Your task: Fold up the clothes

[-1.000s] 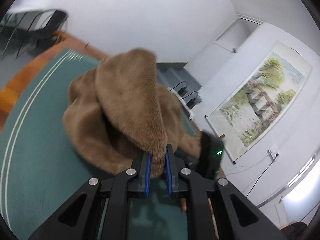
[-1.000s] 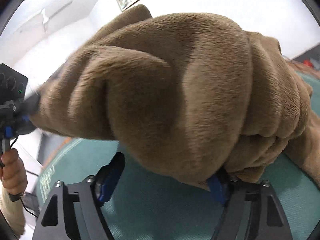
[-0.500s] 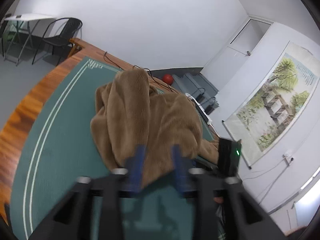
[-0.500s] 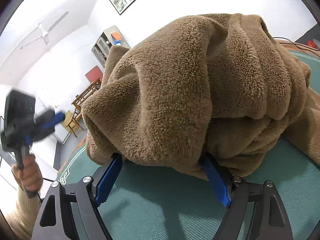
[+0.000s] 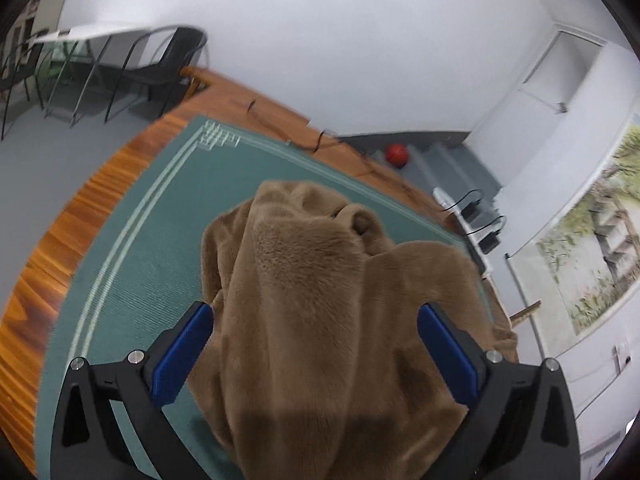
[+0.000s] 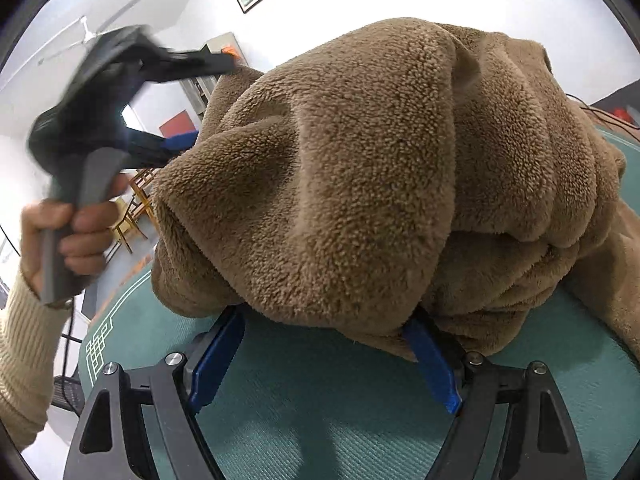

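a brown fleece garment (image 5: 320, 300) lies heaped on the green mat (image 5: 152, 248) that covers the wooden desk (image 5: 60, 248), bunched into thick folds. the left gripper (image 5: 316, 344) is released, its jaws opening wide, blue pads on either side of the garment's near fold without pressing it. the right gripper (image 6: 328, 344) also stands spread, its blue pads tucked under the near hem of the pile; whether they press the fabric cannot be told. far right beyond the desk, a red ball (image 5: 397, 154) sits on the floor.
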`<state>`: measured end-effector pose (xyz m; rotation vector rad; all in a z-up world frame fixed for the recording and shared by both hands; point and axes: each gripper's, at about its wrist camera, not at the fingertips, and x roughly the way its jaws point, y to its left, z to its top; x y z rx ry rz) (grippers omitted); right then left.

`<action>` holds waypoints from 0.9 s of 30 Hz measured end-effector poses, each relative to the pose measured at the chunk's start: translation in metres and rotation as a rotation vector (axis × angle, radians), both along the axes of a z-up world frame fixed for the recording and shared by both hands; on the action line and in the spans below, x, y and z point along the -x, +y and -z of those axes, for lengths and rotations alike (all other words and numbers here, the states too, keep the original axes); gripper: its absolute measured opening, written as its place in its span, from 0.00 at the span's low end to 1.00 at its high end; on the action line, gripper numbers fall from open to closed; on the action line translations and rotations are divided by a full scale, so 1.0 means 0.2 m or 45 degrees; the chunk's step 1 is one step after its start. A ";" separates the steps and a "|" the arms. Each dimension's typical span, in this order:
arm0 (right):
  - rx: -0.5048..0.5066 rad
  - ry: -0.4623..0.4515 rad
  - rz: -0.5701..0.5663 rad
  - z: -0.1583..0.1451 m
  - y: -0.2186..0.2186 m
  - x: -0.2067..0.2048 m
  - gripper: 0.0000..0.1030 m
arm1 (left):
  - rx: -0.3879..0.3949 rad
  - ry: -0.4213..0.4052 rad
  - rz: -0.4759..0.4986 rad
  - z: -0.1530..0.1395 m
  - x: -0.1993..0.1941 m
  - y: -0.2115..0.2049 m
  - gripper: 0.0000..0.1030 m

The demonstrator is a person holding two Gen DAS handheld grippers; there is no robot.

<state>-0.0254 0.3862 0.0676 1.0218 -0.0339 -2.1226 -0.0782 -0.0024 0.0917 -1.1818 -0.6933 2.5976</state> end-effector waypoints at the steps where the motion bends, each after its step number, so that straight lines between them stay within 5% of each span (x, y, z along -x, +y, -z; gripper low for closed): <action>1: 0.001 -0.003 -0.001 0.01 0.01 0.00 0.82 | -0.001 -0.024 -0.007 0.02 0.02 0.01 0.99; 3: 0.004 -0.008 -0.002 0.03 0.03 0.01 0.82 | -0.012 -0.061 -0.022 0.07 0.04 0.03 0.90; 5: 0.005 -0.010 -0.001 0.03 0.04 0.02 0.82 | -0.025 -0.089 -0.043 0.09 0.03 0.01 0.49; 10: 0.006 -0.011 0.000 0.00 0.03 0.02 0.82 | -0.073 -0.065 -0.084 0.10 -0.10 -0.08 0.30; 17: 0.044 -0.010 0.009 -0.04 0.01 0.03 0.82 | -0.080 0.008 -0.076 0.05 -0.38 -0.17 0.26; 20: 0.076 -0.010 0.021 -0.12 0.17 -0.22 0.82 | -0.057 0.019 -0.043 0.02 -0.43 -0.17 0.26; 25: 0.062 0.004 0.024 -0.09 0.23 -0.34 0.82 | -0.039 0.059 0.003 -0.04 -0.39 -0.12 0.26; 27: 0.063 0.005 0.022 -0.09 0.26 -0.40 0.82 | -0.034 0.064 0.009 -0.06 -0.35 -0.09 0.40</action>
